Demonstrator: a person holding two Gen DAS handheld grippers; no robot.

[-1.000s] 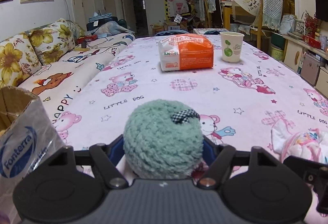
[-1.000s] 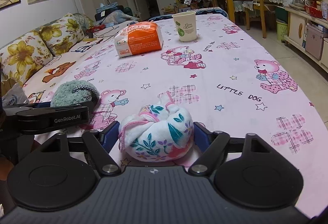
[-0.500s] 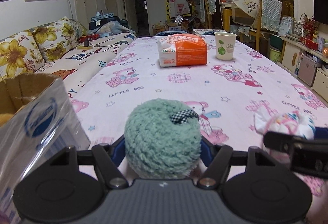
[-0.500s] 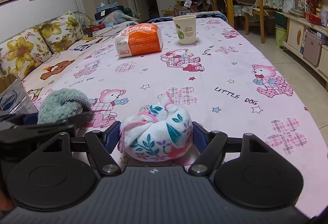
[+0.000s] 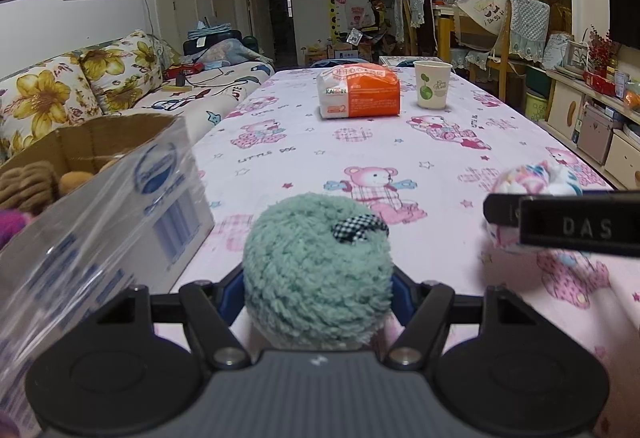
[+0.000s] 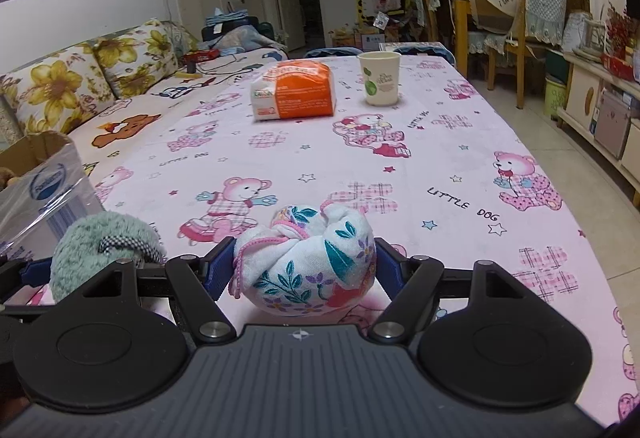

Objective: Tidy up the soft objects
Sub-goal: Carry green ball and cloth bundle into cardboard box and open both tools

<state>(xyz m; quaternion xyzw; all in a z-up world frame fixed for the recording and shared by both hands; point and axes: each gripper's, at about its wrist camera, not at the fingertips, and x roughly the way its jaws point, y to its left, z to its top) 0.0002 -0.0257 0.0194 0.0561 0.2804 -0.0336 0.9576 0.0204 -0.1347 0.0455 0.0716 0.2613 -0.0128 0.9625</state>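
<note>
Left wrist view: left gripper (image 5: 318,284) pinching fuzzy teal ball (image 5: 318,270), checkered tag on top, held above pink tablecloth (image 5: 400,141) printed "LITTLE DOG". Cardboard box (image 5: 120,173) just left, open, brown plush inside, blue logo blurred. Far end: orange pack (image 5: 359,90) marked "KAISIN"-like lettering, paper cup (image 5: 432,84) with green print. Right gripper (image 5: 560,224) enters at right, label "DAS".

Right wrist view: right gripper (image 6: 302,264) clamped on floral cloth bundle (image 6: 306,264), white, teal leaves, pink trim, above tablecloth. Box logo reads "Fonterra".
</note>
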